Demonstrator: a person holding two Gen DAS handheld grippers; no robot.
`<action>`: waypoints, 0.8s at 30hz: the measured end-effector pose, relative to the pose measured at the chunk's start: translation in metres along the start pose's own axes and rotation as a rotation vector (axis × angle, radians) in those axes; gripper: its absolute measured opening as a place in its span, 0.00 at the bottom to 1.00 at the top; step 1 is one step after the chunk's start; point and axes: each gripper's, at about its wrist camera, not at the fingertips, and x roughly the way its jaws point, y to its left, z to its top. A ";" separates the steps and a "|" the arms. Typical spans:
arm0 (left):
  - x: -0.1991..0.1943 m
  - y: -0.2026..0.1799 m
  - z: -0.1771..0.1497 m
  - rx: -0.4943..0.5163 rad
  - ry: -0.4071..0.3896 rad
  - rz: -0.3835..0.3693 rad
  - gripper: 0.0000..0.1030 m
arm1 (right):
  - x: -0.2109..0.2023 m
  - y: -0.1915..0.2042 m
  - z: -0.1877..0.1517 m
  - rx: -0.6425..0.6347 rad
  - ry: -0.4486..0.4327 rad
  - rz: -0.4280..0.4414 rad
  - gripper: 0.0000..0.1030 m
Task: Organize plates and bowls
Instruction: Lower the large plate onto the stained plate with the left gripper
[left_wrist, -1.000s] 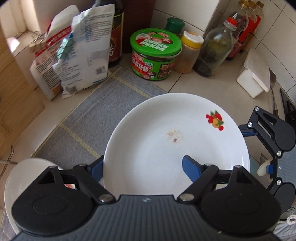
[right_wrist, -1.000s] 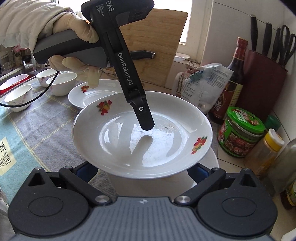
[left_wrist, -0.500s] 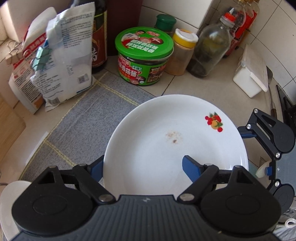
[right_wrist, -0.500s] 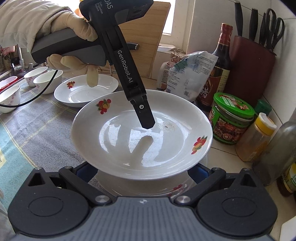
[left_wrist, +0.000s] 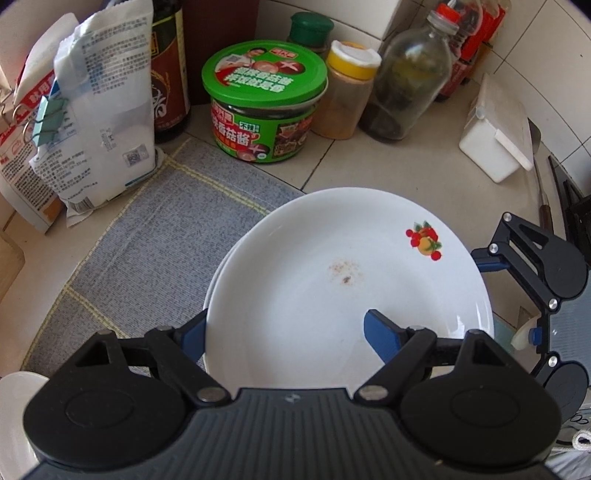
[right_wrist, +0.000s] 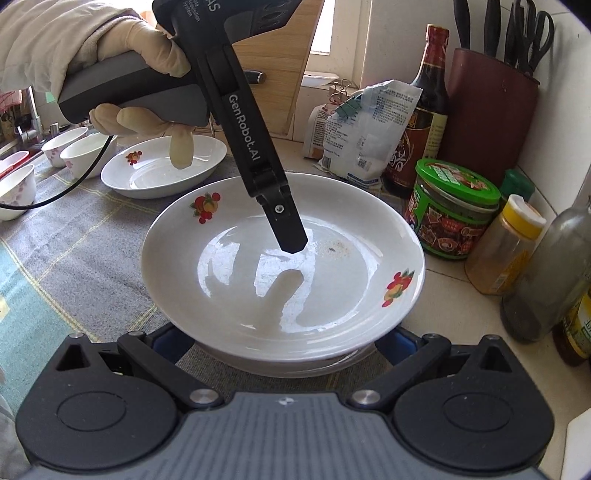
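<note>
A white plate with fruit motifs and a brown speck at its centre hangs just over another white plate, whose rim peeks out below it. My left gripper is shut on the upper plate's near rim. One blue finger lies inside the plate and the other sits outside it. In the right wrist view that inner finger points down into the plate. My right gripper stands open with its tips hidden under the plates. It also shows as the right gripper at the plates' right edge.
A third plate and several small bowls sit on the grey cloth mat to the left. A green-lidded jar, spice jars, bottles, clipped bags, a white box and a knife block crowd the back wall.
The left gripper has carried the plate toward the jars and lowered it close onto the plate beneath. The right gripper has hardly moved.
</note>
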 end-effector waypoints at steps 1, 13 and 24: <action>0.000 0.000 0.000 0.001 0.002 0.000 0.83 | 0.000 0.000 0.000 0.005 0.002 0.003 1.00; 0.009 -0.003 0.003 0.014 0.018 0.007 0.83 | 0.000 -0.001 0.003 0.034 0.031 0.009 1.00; 0.018 -0.006 0.002 0.025 0.035 -0.001 0.83 | 0.001 0.000 0.000 0.044 0.069 0.006 1.00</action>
